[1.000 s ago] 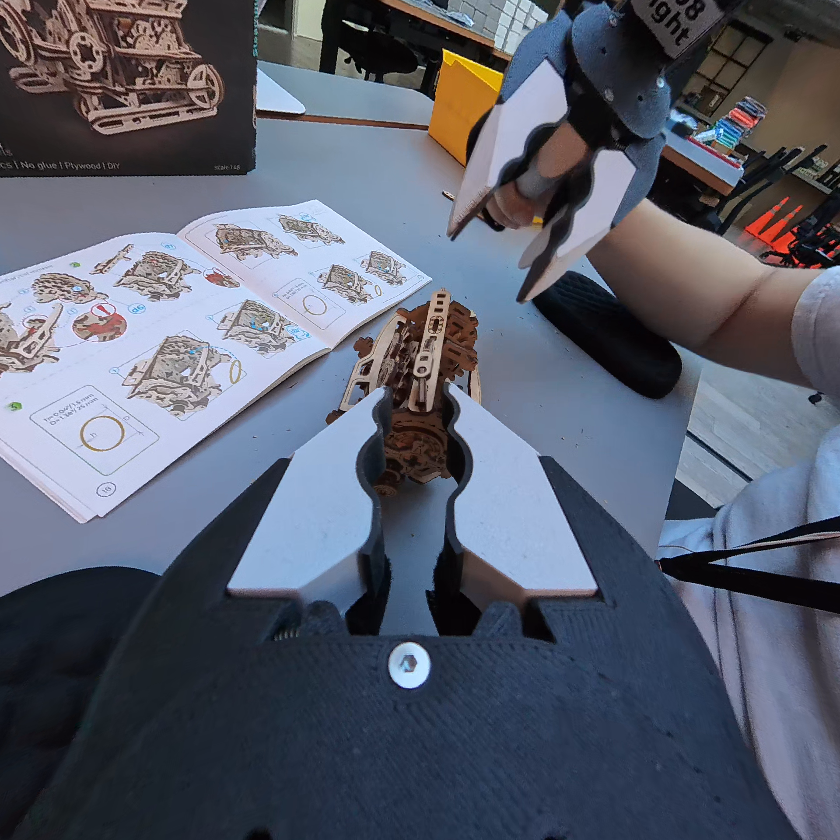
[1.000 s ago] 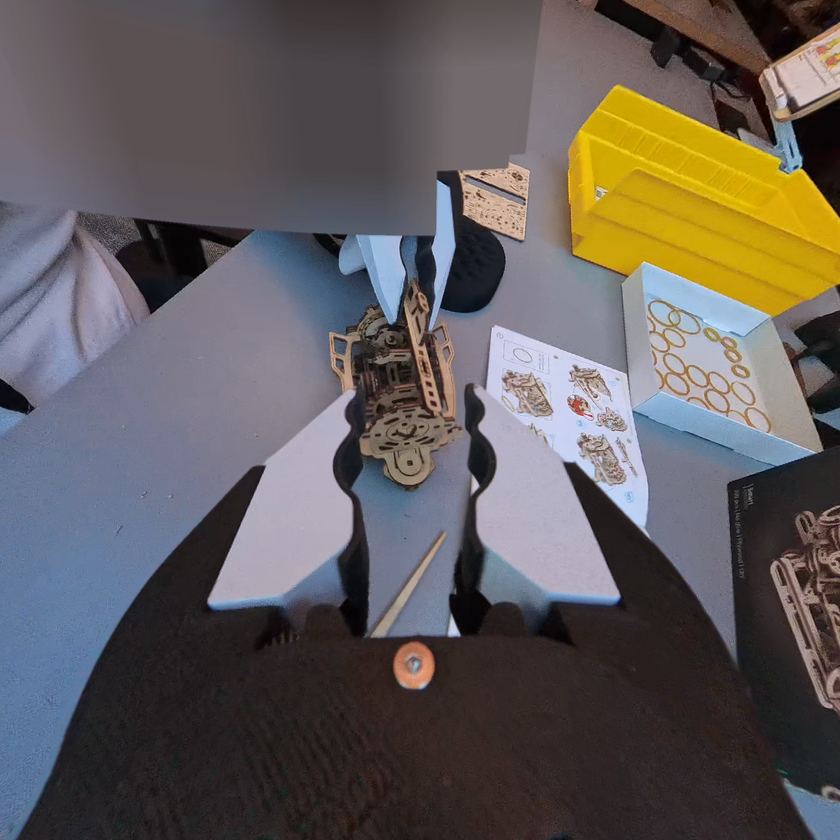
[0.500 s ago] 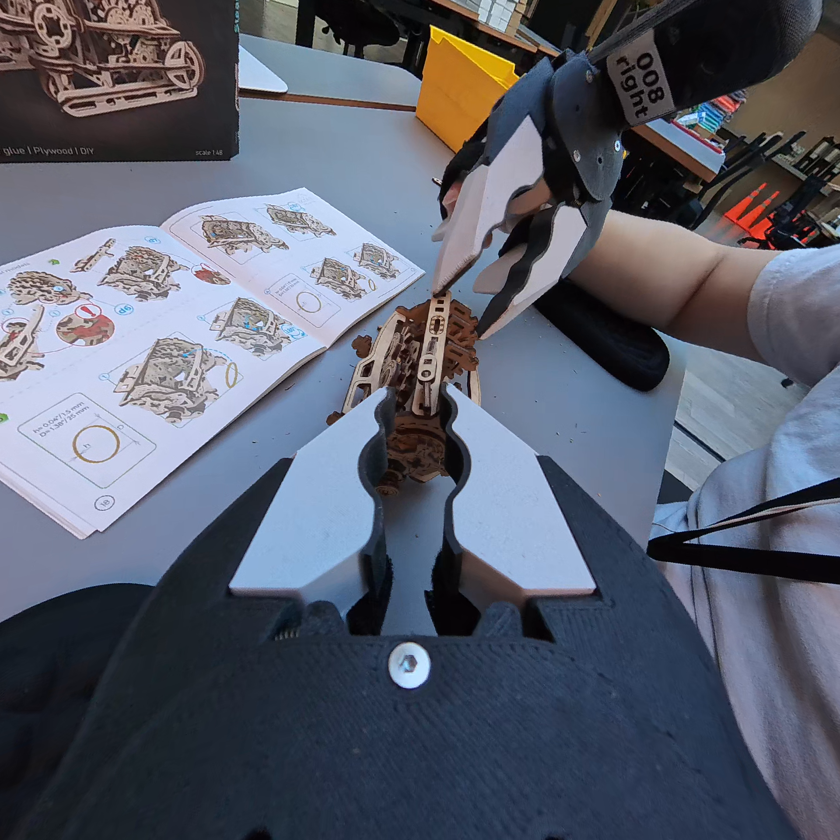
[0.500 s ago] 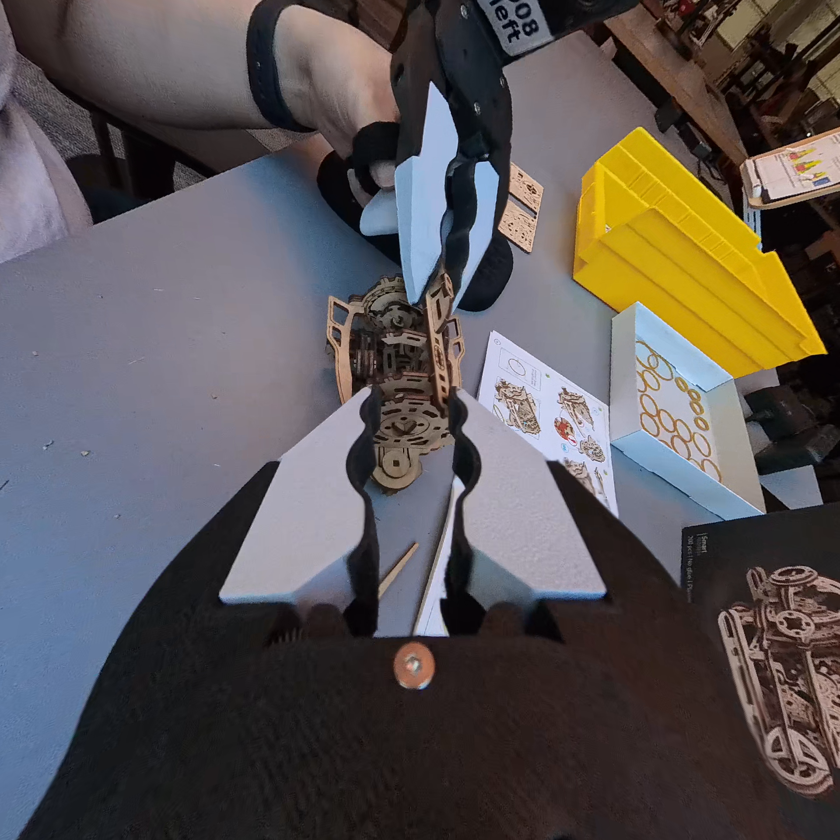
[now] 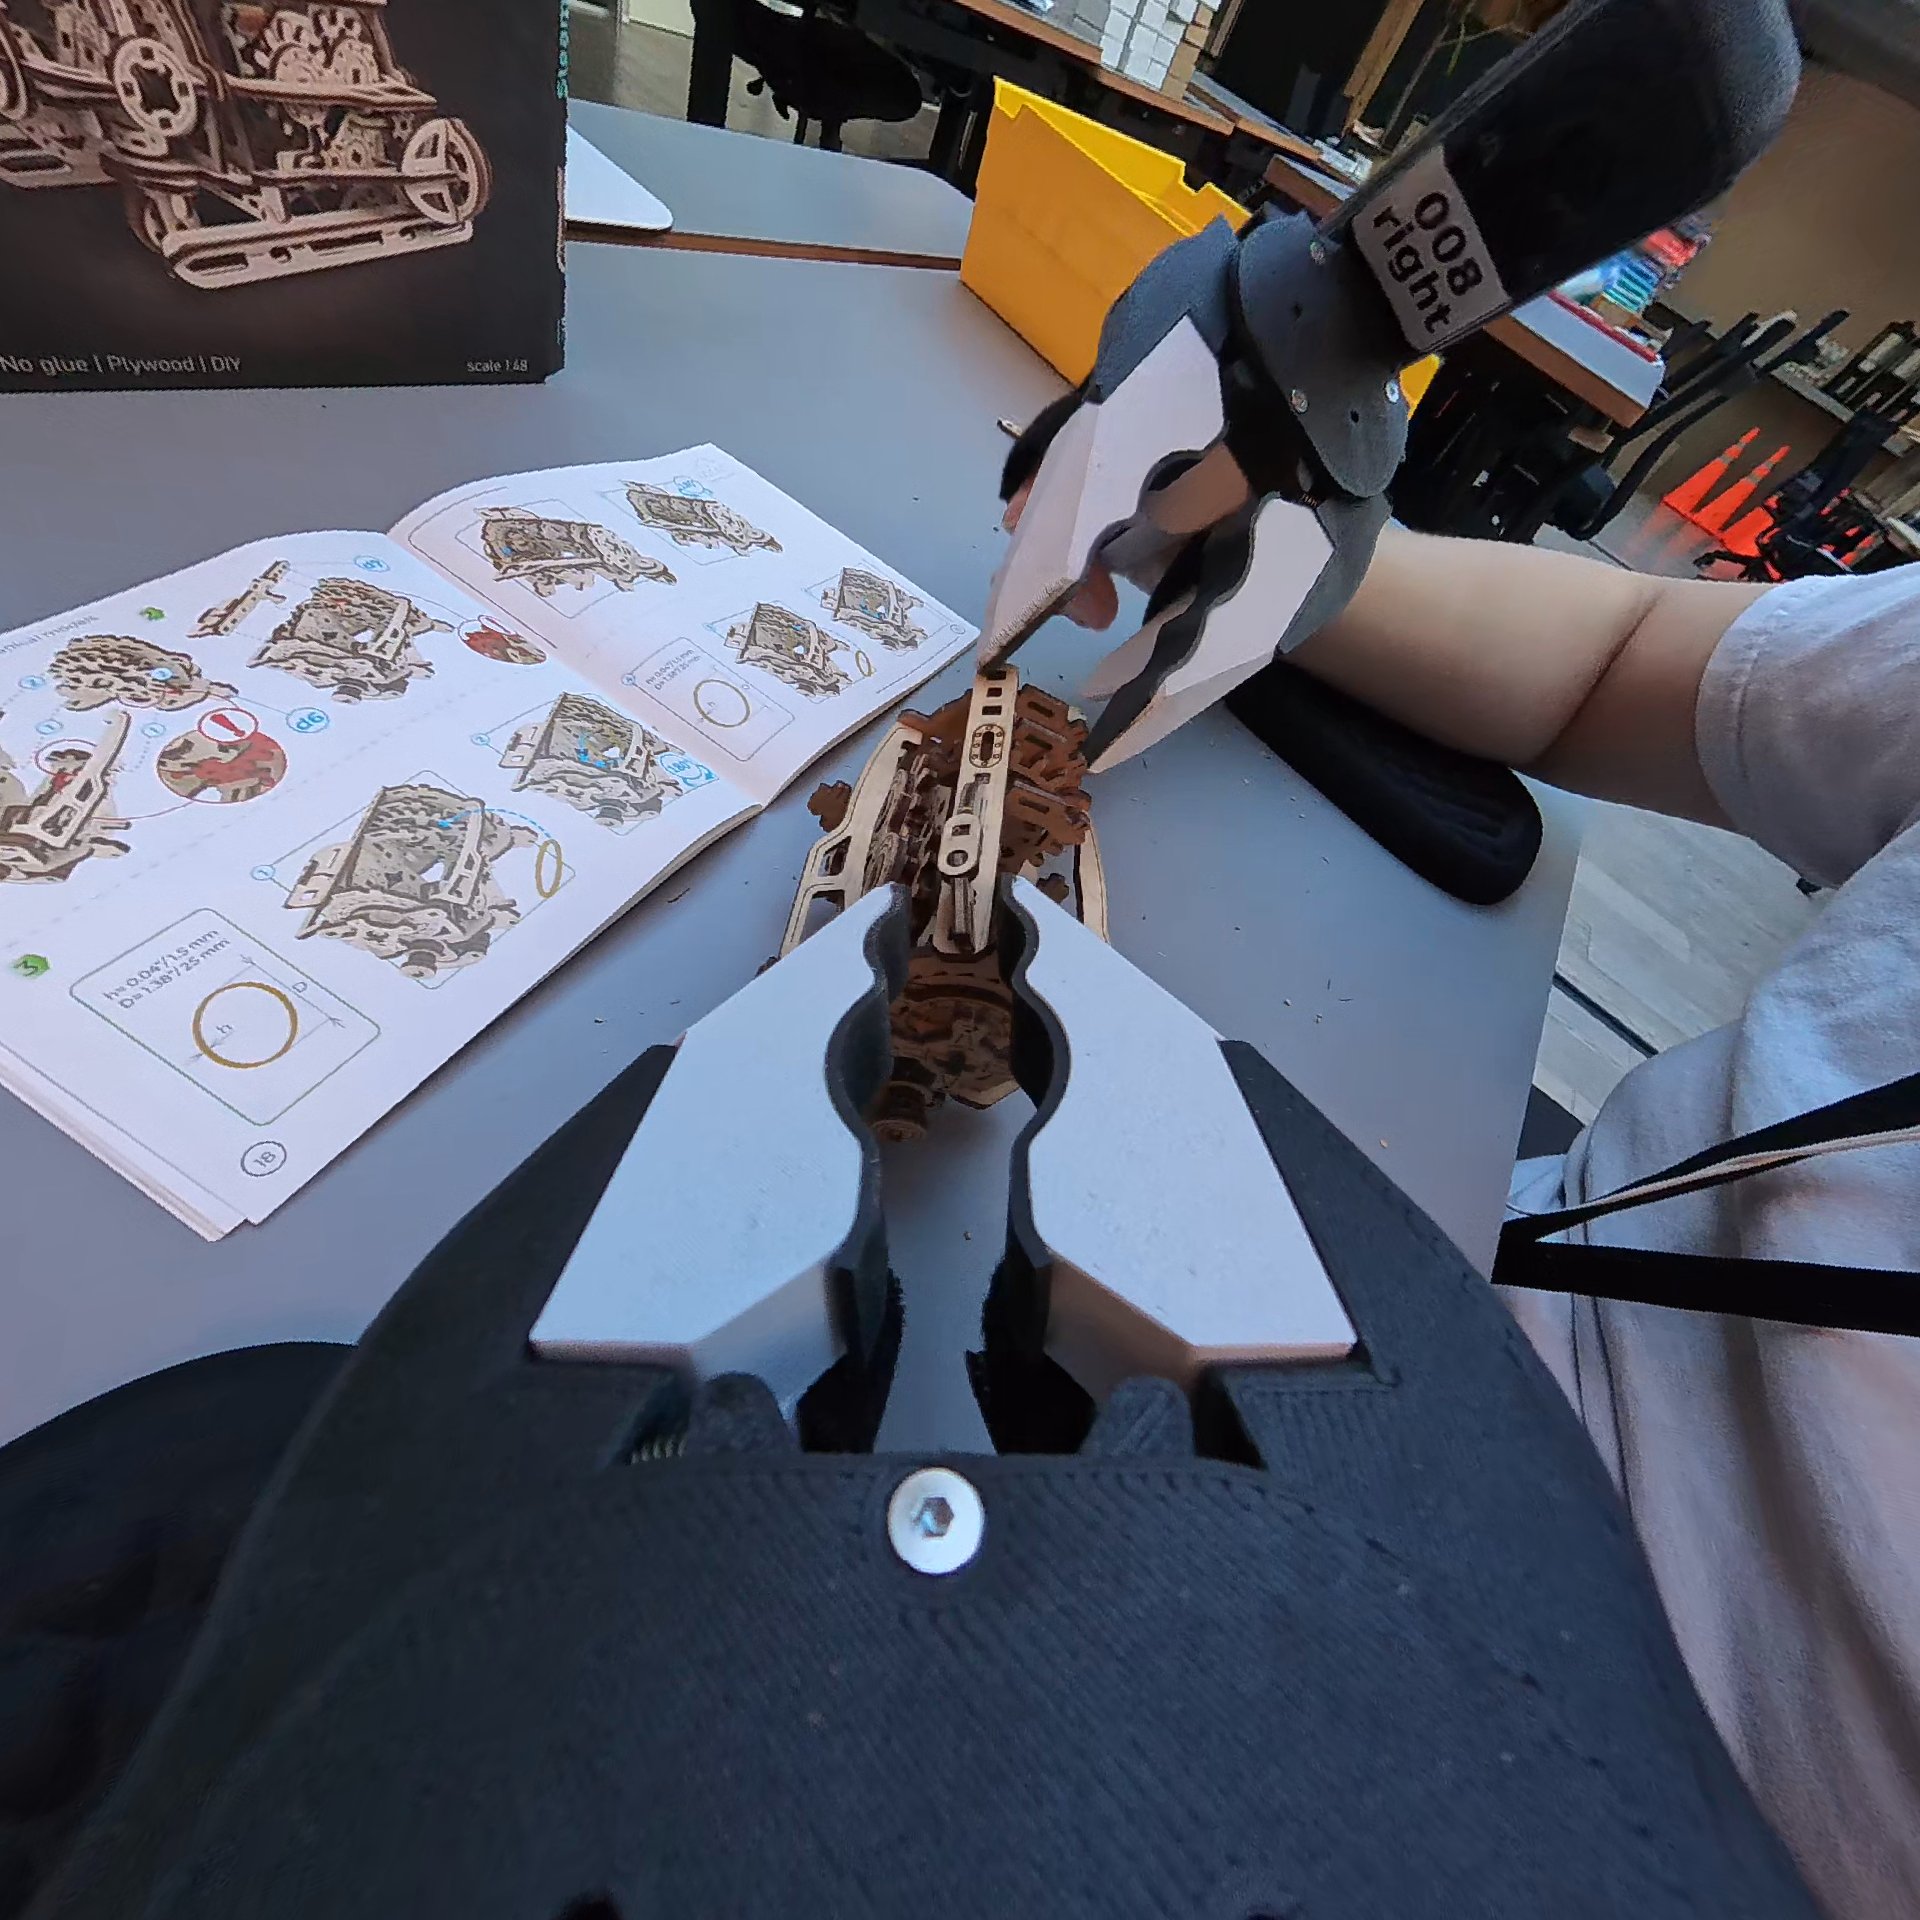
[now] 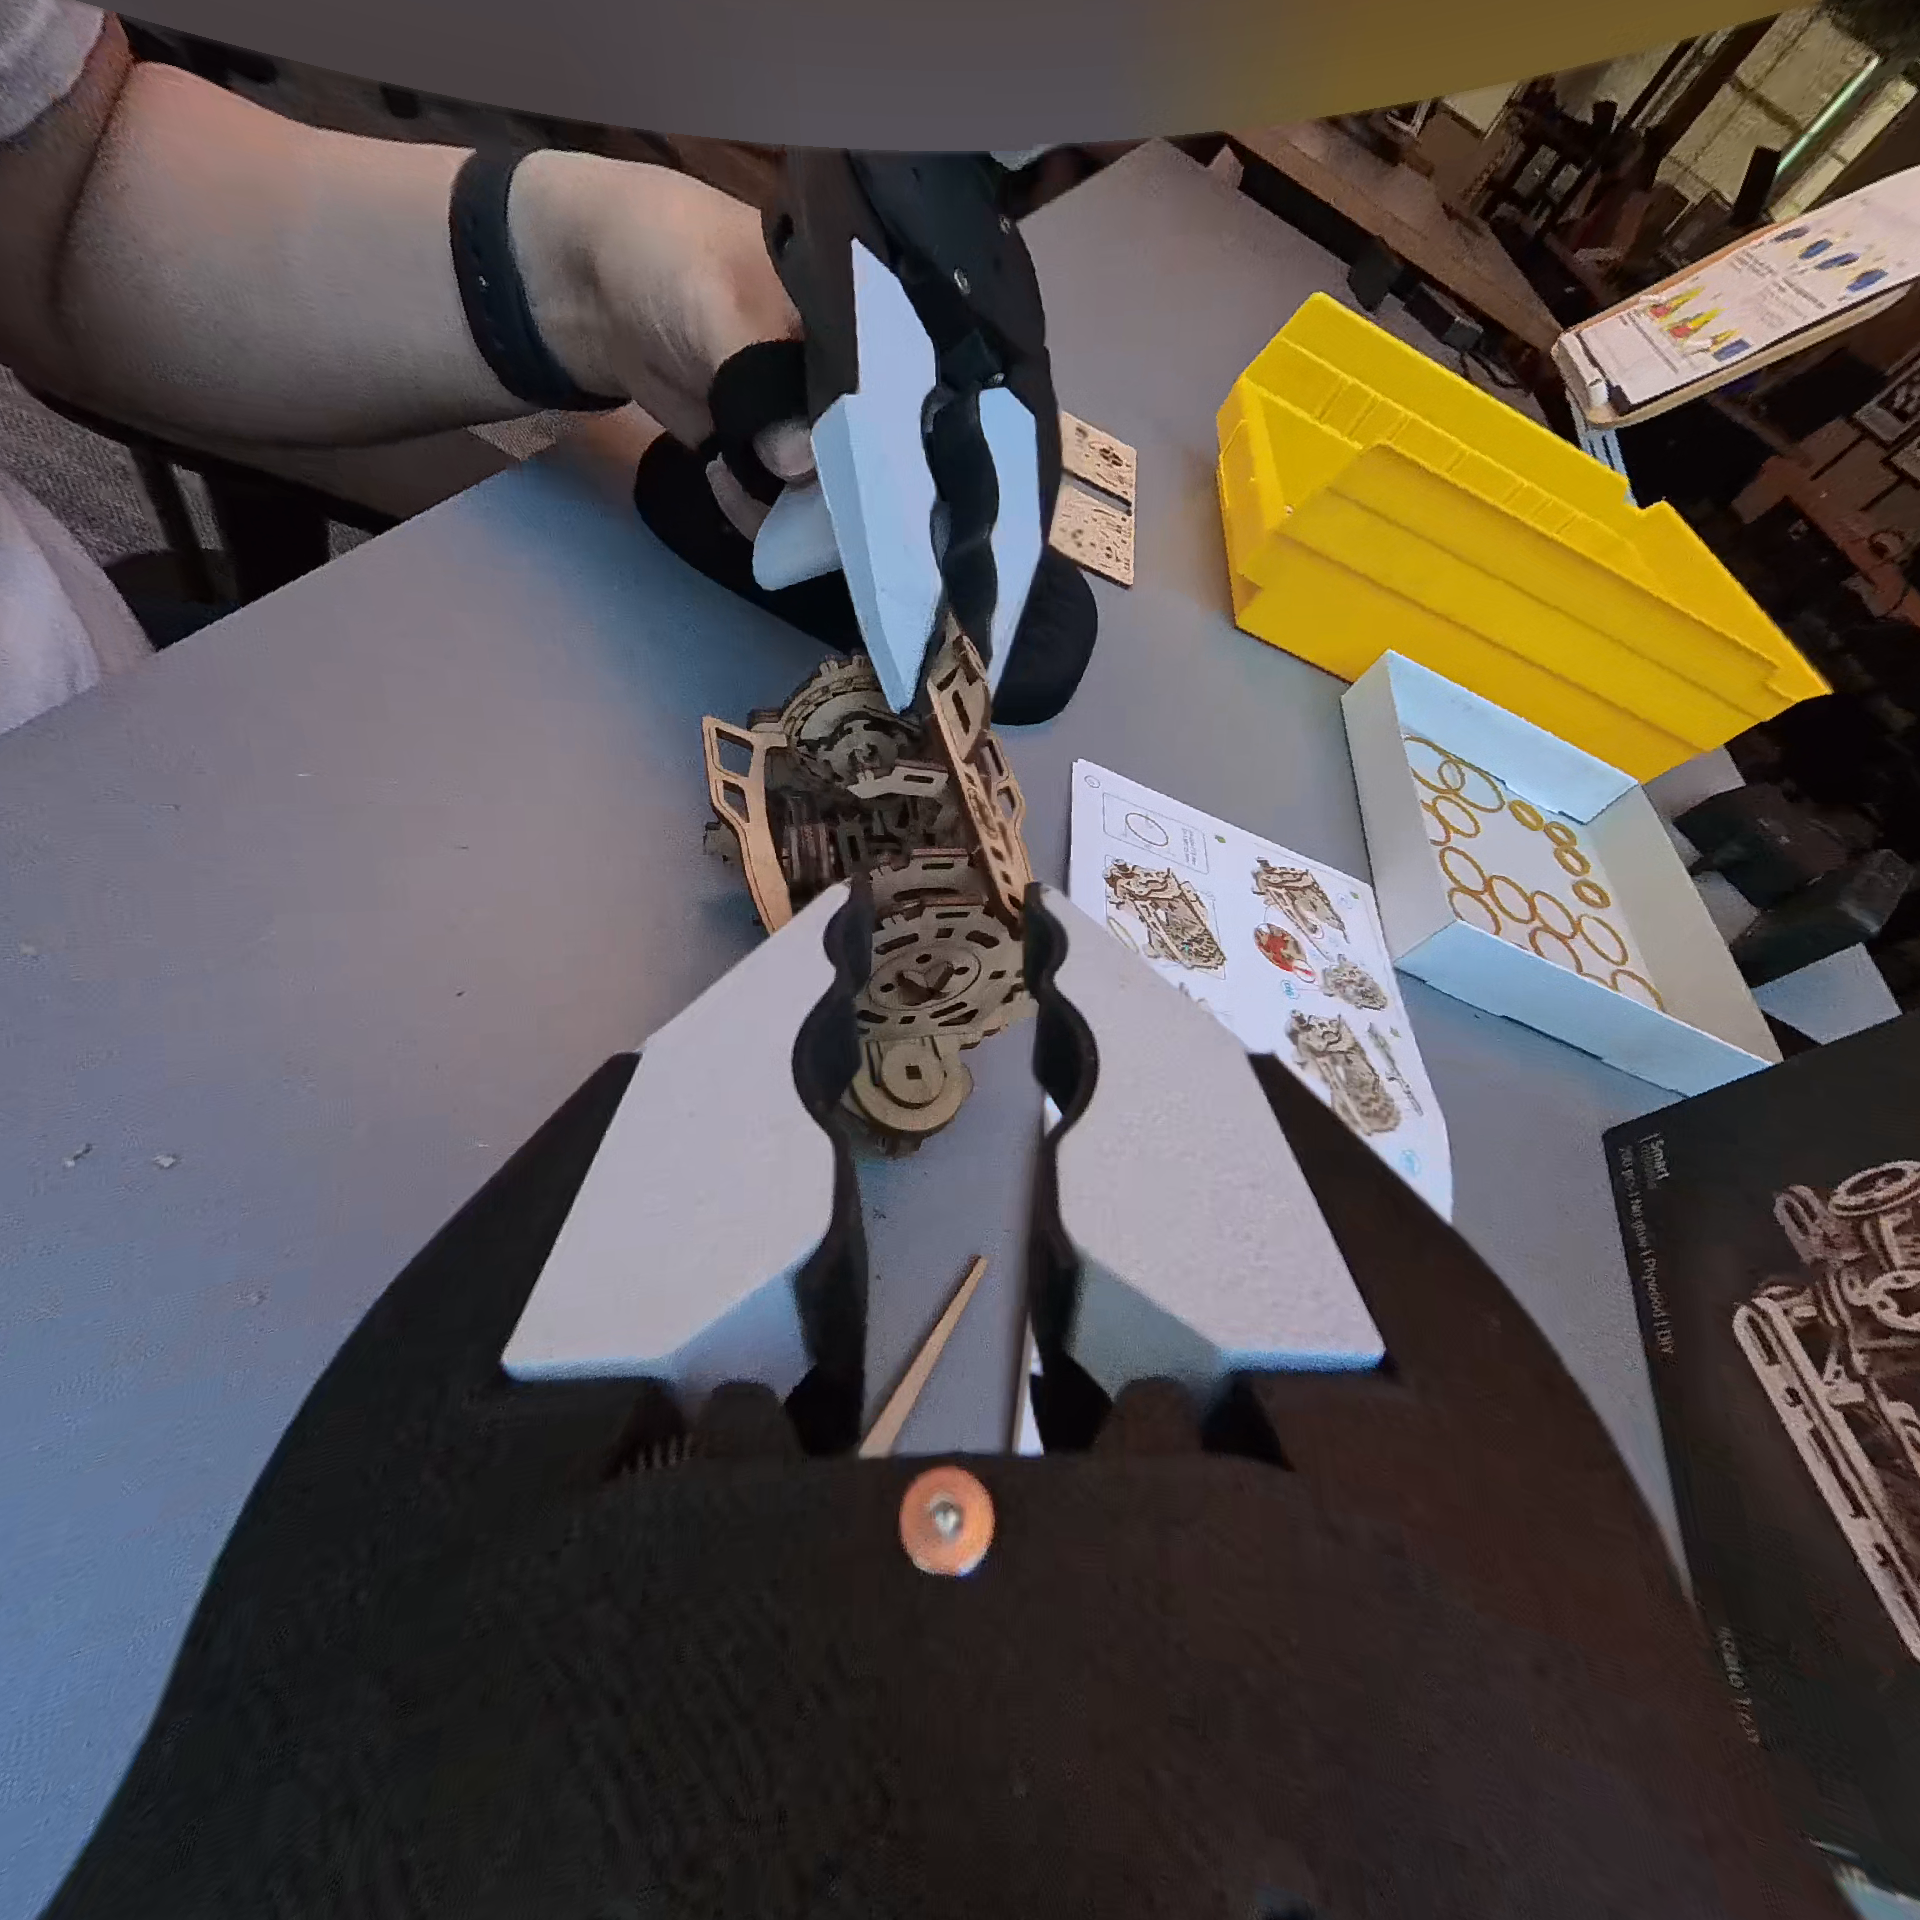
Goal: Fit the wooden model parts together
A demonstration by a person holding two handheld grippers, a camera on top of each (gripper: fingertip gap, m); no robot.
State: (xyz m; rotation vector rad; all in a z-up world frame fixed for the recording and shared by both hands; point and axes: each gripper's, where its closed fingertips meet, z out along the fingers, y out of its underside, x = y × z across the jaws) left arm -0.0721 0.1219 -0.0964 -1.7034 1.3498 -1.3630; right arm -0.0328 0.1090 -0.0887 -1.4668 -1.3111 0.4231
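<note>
Meanwhile left tongs (image 5: 951, 940) clamp the brown laser-cut wooden model (image 5: 961, 831) on the grey surface (image 5: 1299, 935); right tongs (image 6: 940, 920) straddle it, parted

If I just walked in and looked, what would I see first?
The wooden model, a little machine full of gears, stands in the middle of the grey table. Two grippers meet at it: the left gripper pinches an upright wooden strip on its near side, and the right gripper straddles its far end. Beside it lies an open instruction booklet, and a bright yellow bin sits farther off.
</note>
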